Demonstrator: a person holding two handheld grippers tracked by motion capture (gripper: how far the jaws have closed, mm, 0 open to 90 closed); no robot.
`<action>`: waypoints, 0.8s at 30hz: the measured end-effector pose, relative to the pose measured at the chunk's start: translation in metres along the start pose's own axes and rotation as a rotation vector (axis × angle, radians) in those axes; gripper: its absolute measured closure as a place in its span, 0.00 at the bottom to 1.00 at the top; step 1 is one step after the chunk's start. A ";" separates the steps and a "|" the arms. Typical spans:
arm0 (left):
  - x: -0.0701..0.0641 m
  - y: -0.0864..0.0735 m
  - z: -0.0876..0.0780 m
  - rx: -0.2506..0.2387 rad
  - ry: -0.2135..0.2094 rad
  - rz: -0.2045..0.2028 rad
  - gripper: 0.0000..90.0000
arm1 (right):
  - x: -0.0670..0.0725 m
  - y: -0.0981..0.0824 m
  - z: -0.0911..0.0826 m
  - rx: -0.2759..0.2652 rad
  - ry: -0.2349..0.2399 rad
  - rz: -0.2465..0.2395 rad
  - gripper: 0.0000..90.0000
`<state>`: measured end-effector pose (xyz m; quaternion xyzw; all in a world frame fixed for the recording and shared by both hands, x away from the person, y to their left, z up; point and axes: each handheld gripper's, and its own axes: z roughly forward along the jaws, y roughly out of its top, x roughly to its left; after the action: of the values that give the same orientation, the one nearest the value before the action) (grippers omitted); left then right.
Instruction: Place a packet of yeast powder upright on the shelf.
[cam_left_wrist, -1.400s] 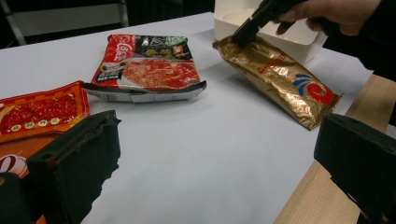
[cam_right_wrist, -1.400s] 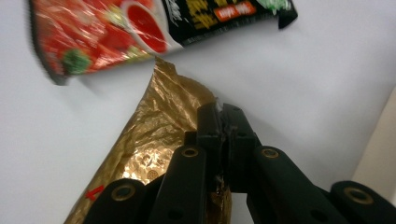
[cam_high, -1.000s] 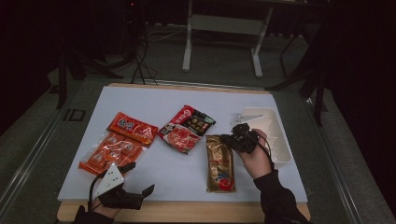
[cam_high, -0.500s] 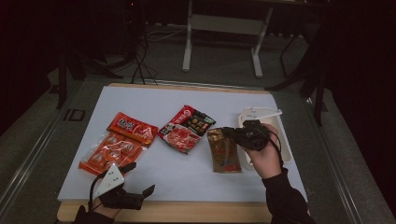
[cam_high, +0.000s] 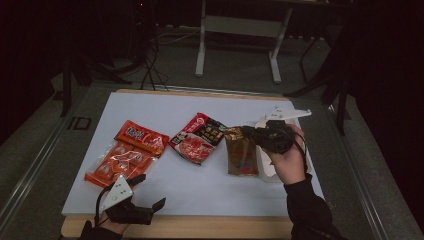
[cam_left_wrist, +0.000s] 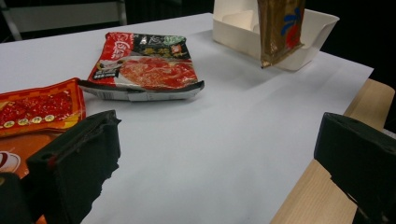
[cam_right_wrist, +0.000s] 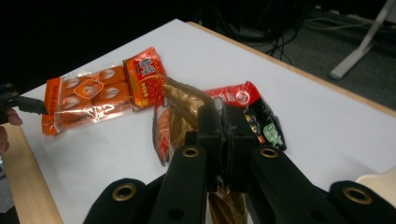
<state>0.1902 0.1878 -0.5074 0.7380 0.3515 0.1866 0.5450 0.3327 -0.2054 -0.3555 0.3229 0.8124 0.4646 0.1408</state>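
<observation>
A smooth white tabletop (cam_high: 210, 185). At three o'clock, an open white cardboard box (cam_left_wrist: 322, 28). Beside it, my right claw (cam_high: 246, 132) pinches a crinkled glossy brown foil packet (cam_high: 241, 152), hanging clear. My left claw (cam_high: 150, 192) rests open at seven o'clock.

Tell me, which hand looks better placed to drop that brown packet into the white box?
Right. The right gripper is already shut on the brown packet, hanging beside the white box. The left gripper sits open at the table's near edge.
</observation>
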 end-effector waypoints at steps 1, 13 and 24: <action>-0.001 0.000 -0.001 0.000 0.002 0.005 0.01 | -0.001 0.001 -0.001 -0.009 -0.005 0.002 0.97; -0.003 -0.001 0.000 0.008 0.005 0.004 0.01 | -0.018 0.020 -0.011 -0.061 0.004 0.029 0.97; -0.002 -0.002 0.002 0.016 0.000 -0.006 0.01 | -0.042 0.035 -0.016 -0.094 -0.014 0.031 0.97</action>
<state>0.1892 0.1857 -0.5095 0.7413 0.3552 0.1820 0.5396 0.3698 -0.2304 -0.3203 0.3320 0.7835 0.5021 0.1543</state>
